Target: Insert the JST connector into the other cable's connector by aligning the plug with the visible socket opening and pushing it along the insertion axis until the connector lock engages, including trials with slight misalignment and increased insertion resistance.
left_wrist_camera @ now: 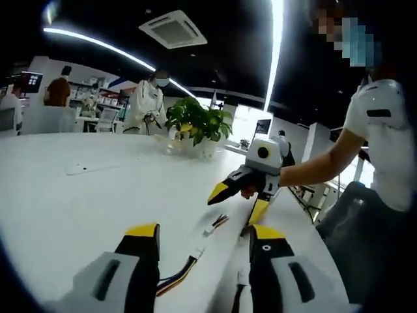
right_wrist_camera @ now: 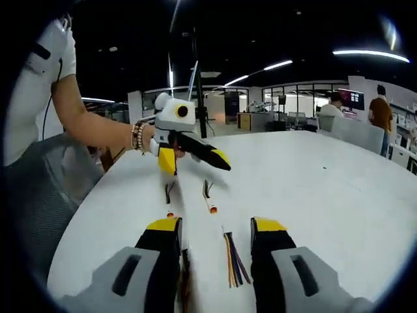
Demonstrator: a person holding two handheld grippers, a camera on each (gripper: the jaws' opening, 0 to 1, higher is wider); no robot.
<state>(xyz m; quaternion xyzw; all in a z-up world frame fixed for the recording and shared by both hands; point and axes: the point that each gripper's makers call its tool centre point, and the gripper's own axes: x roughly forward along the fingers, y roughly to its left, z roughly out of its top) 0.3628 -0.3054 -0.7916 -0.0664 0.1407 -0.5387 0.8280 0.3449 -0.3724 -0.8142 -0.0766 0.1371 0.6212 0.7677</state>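
Across my white table [left_wrist_camera: 78, 202] I see a potted plant [left_wrist_camera: 199, 124], a person in white [left_wrist_camera: 146, 101] behind it, and ceiling light strips [right_wrist_camera: 371, 53] overhead.

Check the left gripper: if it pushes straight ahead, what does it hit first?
Likely the white connector on the coloured cable lying on the table between the open jaws of the left gripper. Beyond it sits the right gripper. Depth is unclear.
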